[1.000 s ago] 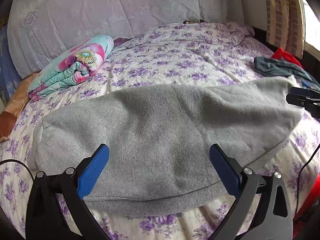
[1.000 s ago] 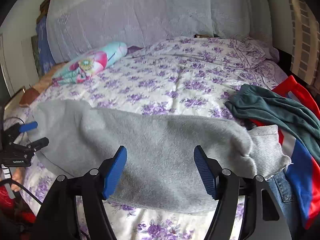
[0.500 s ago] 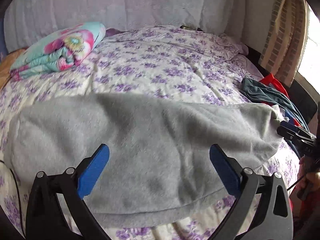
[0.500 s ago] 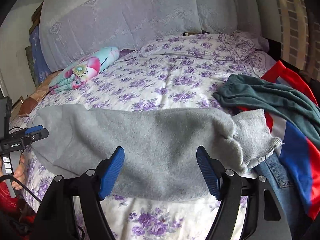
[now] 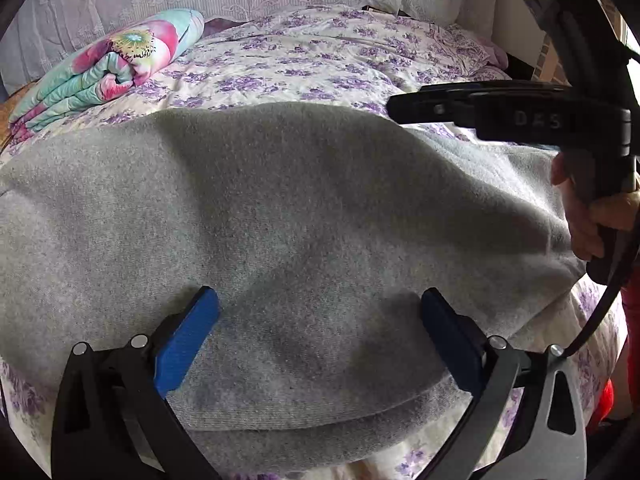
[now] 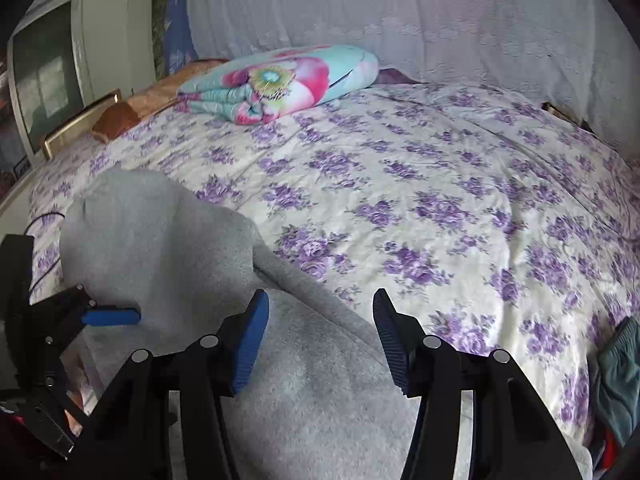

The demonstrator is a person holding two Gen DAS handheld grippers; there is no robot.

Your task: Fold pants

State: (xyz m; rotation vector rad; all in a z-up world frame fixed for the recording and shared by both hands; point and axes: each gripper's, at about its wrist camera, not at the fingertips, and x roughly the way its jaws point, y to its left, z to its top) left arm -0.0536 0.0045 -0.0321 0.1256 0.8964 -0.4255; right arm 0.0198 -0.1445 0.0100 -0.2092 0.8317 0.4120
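The grey fleece pants [image 5: 280,216] lie across the near edge of the flowered bed, and they also show in the right wrist view [image 6: 168,248]. My left gripper [image 5: 320,332] is open and empty, its blue pads spread just above the near hem. My right gripper [image 6: 320,336] is open and empty, low over the pants. It hangs at the right of the left wrist view [image 5: 500,108], close above the cloth. The left gripper shows at the lower left of the right wrist view [image 6: 112,316].
A rolled floral quilt [image 5: 108,68] lies at the far left of the bed [image 6: 440,184]. A dark green garment [image 6: 618,376] lies at the right edge of the right wrist view. A black cable [image 5: 600,304] hangs on the right. A lace-covered headboard [image 6: 380,12] stands behind.
Both grippers have moved closer together and lower over the pants. The right gripper has swung left, so the clothes pile has left its view. Both stay open.
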